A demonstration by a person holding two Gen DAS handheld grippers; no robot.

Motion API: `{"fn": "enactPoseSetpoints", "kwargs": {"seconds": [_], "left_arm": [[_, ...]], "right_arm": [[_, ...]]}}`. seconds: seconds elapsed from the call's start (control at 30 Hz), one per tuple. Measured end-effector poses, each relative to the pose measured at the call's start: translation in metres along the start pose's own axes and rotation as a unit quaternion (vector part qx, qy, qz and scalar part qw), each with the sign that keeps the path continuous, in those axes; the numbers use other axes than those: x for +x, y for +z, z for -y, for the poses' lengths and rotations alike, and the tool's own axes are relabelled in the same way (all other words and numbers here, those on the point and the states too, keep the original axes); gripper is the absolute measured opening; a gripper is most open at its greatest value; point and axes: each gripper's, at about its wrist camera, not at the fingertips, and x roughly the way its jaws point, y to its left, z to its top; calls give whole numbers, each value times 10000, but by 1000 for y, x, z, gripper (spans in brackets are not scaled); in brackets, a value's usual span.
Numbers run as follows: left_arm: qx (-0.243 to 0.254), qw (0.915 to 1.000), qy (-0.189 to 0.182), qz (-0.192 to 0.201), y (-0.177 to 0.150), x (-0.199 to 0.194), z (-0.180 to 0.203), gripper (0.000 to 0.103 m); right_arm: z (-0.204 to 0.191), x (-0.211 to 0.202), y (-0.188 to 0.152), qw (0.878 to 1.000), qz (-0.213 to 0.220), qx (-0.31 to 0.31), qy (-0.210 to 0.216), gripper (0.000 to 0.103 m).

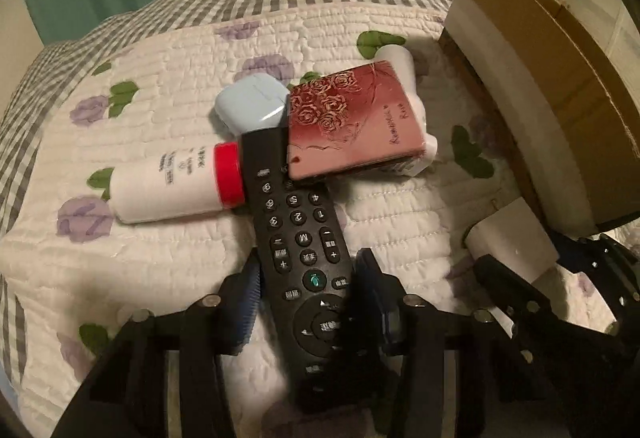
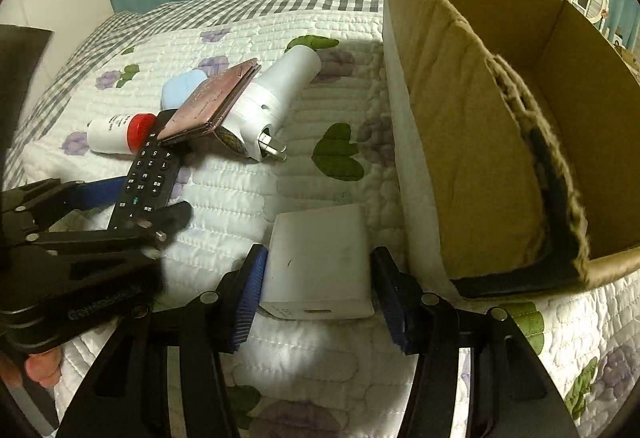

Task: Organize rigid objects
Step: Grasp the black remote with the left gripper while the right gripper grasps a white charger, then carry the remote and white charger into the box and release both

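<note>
A black remote [image 1: 304,250] lies on the quilted bed, its far end under a pink rose-pattern case [image 1: 352,122]. My left gripper [image 1: 308,302] has its blue pads on both sides of the remote and is closed on it. A white bottle with a red cap [image 1: 176,186] and a light blue case [image 1: 252,104] lie beside it. A white plug adapter [image 2: 276,106] lies under the pink case [image 2: 212,106]. My right gripper [image 2: 320,290] has its pads against both sides of a white charger block [image 2: 320,266]. The left gripper also shows in the right wrist view [image 2: 132,202].
An open cardboard box [image 2: 500,118] stands on the bed at the right, close to the charger block. It also shows in the left wrist view [image 1: 560,90]. Green curtains hang behind the bed. A desk with a monitor and a mirror stands at the far right.
</note>
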Motion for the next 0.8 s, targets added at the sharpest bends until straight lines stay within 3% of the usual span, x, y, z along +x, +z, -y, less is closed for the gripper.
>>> {"fn": "enactPoseSetpoints", "kwargs": {"seconds": [0.33, 0.53, 0.63, 0.8], "left_arm": [[-161, 9993, -280, 186, -28, -51, -11, 35], [-202, 9991, -352, 151, -54, -86, -10, 32], [-123, 9988, -411, 254, -59, -107, -6, 21], [34, 9976, -465, 521, -57, -140, 9, 21]], "right_arm": [[-13, -30, -11, 9997, -28, 39, 237, 53], [-33, -69, -28, 9992, 93, -73, 391, 53], [-37, -90, -32, 9986, 180, -56, 484, 53], [-33, -137, -27, 9971, 554, -33, 521, 53]]}}
